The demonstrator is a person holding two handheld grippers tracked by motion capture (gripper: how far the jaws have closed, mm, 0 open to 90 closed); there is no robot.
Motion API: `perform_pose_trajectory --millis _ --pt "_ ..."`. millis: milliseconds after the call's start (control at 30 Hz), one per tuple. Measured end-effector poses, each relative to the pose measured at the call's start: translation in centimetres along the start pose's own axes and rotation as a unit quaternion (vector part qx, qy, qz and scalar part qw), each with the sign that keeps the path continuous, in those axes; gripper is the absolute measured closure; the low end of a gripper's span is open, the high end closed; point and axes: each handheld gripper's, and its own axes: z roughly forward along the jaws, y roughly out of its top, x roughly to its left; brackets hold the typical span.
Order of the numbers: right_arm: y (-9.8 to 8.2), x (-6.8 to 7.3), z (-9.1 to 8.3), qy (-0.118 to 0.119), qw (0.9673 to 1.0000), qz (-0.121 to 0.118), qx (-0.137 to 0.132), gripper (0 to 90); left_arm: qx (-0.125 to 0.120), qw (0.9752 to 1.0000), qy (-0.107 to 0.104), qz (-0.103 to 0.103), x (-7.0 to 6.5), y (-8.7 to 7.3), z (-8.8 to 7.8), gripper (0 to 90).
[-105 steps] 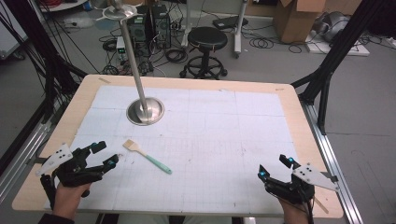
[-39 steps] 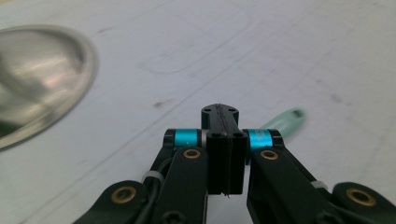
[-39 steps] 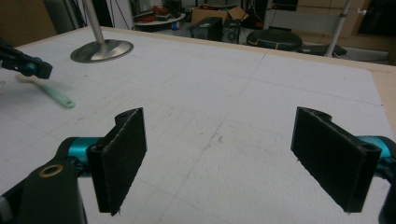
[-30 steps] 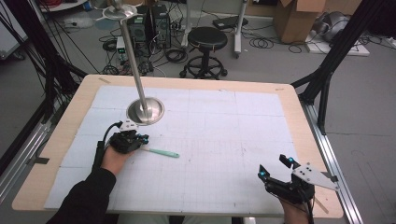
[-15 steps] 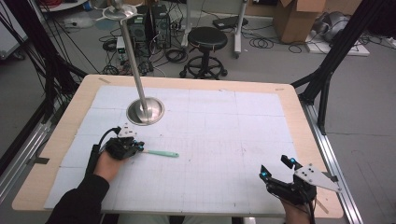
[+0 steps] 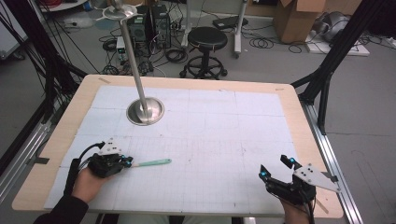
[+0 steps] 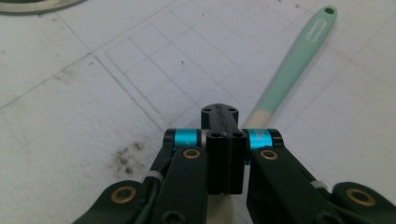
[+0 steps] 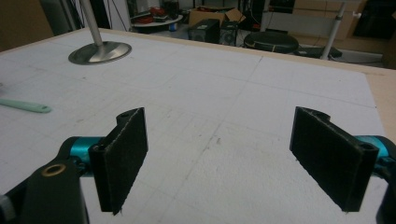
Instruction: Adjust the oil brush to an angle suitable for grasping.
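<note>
A brush with a mint-green handle [image 6: 152, 163] lies across the white gridded mat at the near left, its handle pointing right. My left gripper [image 6: 128, 162] is shut on its pale bristle end. In the left gripper view the two jaws of the left gripper [image 7: 219, 112] are pressed together, and the brush handle [image 7: 294, 60] runs up and to the right from behind them. My right gripper [image 6: 275, 166] rests near the front right corner, open, with nothing between its jaws. The right gripper view shows the right gripper [image 8: 219, 154] spread wide over bare mat, with the brush handle tip [image 8: 25, 106] far left.
A metal pole stand with a round base [image 6: 145, 111] stands at the back left of the mat, also as the stand base [image 8: 99, 51] in the right gripper view. The wooden table edge [image 6: 196, 83] frames the mat. A black stool [image 6: 207, 39] and cables sit on the floor beyond.
My left gripper has drawn back toward the near left edge, taking the brush with it. The right gripper has stayed where it was.
</note>
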Motion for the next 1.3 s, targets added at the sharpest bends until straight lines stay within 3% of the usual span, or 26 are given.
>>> perform_pose_trajectory --millis 267,400,500,833,1000,1167,1300 --pt "0.0 0.1 0.1 0.001 1.0 0.0 0.002 18.2 -0.006 1.0 -0.006 -0.002 -0.9 -0.9 -0.9 89.5" --pt "0.0 0.1 0.1 0.001 1.0 -0.001 0.002 18.2 -0.047 0.9985 -0.028 0.008 -1.4 -0.6 -1.3 89.5" --pt "0.0 0.1 0.3 0.001 1.0 -0.001 0.004 18.2 -0.067 0.9957 -0.056 0.032 -2.9 0.4 -0.8 89.5" --pt "0.0 0.1 0.4 0.003 1.0 -0.002 0.006 18.2 -0.04 0.9932 -0.084 0.071 -5.7 2.9 2.7 89.5" --pt "0.0 0.1 0.3 0.002 1.0 -0.002 0.007 18.2 -0.015 0.9946 -0.067 0.078 -6.2 3.6 4.3 89.5" --pt "0.0 0.0 0.3 0.003 1.0 -0.001 0.005 18.2 -0.017 0.9974 -0.038 0.059 -5.5 4.0 4.8 89.5" --pt "0.0 0.1 0.3 0.003 1.0 -0.001 0.005 18.2 -0.021 0.9993 -0.01 0.031 -4.3 4.3 5.2 89.5"
